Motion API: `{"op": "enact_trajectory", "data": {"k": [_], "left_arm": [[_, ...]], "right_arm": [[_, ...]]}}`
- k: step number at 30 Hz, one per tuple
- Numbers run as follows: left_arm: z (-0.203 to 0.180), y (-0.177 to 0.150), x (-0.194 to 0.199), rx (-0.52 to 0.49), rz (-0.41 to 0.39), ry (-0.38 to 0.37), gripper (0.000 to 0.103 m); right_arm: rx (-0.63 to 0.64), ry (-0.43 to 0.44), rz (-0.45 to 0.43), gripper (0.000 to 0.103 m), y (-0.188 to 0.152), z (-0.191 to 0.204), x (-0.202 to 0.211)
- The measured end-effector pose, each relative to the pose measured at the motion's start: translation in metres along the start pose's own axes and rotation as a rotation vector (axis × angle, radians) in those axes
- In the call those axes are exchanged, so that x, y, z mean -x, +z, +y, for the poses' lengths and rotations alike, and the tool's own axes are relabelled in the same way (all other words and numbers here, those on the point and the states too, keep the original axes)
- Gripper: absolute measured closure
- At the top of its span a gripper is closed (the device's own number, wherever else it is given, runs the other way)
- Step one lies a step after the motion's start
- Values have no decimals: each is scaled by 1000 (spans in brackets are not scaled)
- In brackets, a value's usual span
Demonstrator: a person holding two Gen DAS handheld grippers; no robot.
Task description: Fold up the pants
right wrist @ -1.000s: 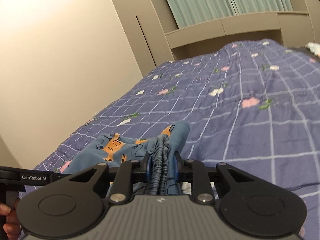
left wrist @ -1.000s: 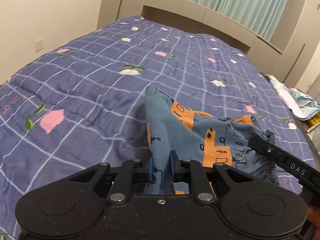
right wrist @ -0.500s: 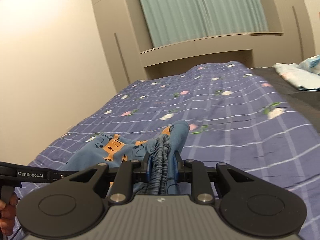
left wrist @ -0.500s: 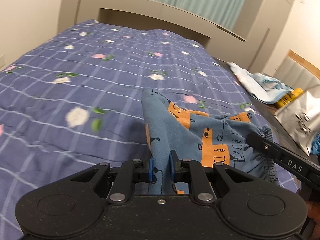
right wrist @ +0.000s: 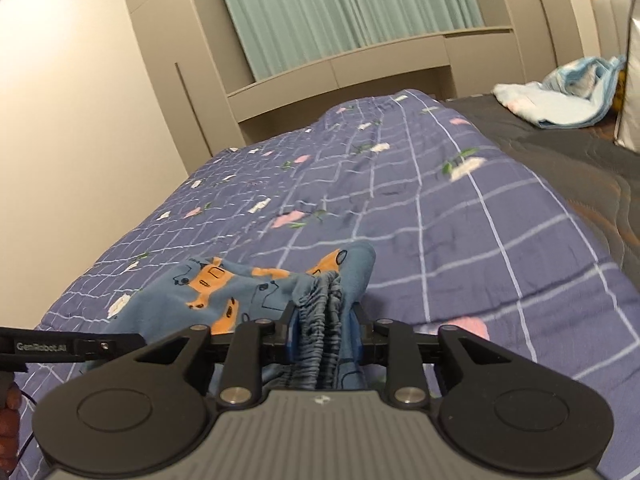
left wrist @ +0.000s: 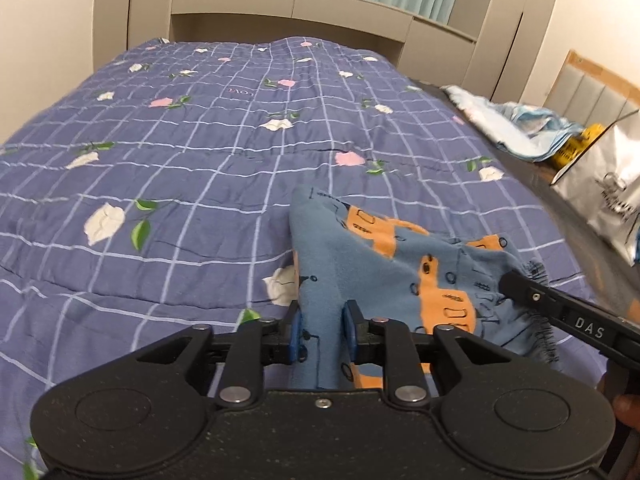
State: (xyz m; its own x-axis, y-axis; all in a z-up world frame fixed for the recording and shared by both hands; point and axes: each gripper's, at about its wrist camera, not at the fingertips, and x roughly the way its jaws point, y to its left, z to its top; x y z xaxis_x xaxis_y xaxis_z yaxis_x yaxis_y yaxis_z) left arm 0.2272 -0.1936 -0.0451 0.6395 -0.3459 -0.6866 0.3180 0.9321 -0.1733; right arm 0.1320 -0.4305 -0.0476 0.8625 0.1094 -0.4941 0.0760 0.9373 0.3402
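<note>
A bed [left wrist: 224, 168] under a purple checked quilt with printed flowers fills both views, with beige cabinets and a pale green curtain [right wrist: 344, 8] behind its head. Compared with a second ago the views have swung: the cabinets now stand square ahead in the left wrist view, and a silver bag [left wrist: 604, 196] and a crumpled light-blue cloth [left wrist: 520, 124] on the dark strip at the right have come into sight.

The left gripper [left wrist: 322, 330] points down at the quilt from the near edge. Its jaws are opening: the gap between the blue pads [left wrist: 295, 332] is wider than before, and a fold of the pants [left wrist: 384, 264] stands between them, the left pad looking just clear of the cloth. A fingertip of the person shows at the lower right corner.

The blue pants, printed with orange vehicles, lie bunched on the near part of the quilt, strung between the two grippers, so their long axis runs left to right. A peak of cloth points away toward the head of the bed.

The right gripper [right wrist: 326, 340] tilts less steeply. Its jaws are opening too, with the gathered elastic waistband [right wrist: 320, 320] bunched between them, filling the gap. The person's fingers show at the left edge beside the other gripper's handle.
</note>
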Motion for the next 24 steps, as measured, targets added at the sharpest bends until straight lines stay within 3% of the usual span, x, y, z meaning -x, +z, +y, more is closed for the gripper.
{"op": "enact_trajectory", "data": {"k": [3, 6, 8, 12, 18, 20, 24], "left_arm": [[0, 1, 2, -13, 2, 17, 69], [1, 2, 7, -11, -5, 21, 51], [1, 3, 13, -8, -21, 26, 38], [1, 4, 29, -8, -46, 30, 26], [2, 4, 61, -15, -96, 21, 6], [0, 2, 75, -32, -120, 26, 1], [-3, -3, 104, -81, -161, 54, 1]], "right_arm": [[-11, -23, -8, 55, -3, -5, 4], [3, -51, -21, 48, -4, -4, 12], [9, -71, -33, 36, -5, -3, 19], [15, -94, -66, 18, -5, 3, 37], [20, -109, -133, 0, -2, 17, 70], [27, -111, -159, 0, -3, 24, 84], [49, -121, -191, 0, -6, 40, 110]]}}
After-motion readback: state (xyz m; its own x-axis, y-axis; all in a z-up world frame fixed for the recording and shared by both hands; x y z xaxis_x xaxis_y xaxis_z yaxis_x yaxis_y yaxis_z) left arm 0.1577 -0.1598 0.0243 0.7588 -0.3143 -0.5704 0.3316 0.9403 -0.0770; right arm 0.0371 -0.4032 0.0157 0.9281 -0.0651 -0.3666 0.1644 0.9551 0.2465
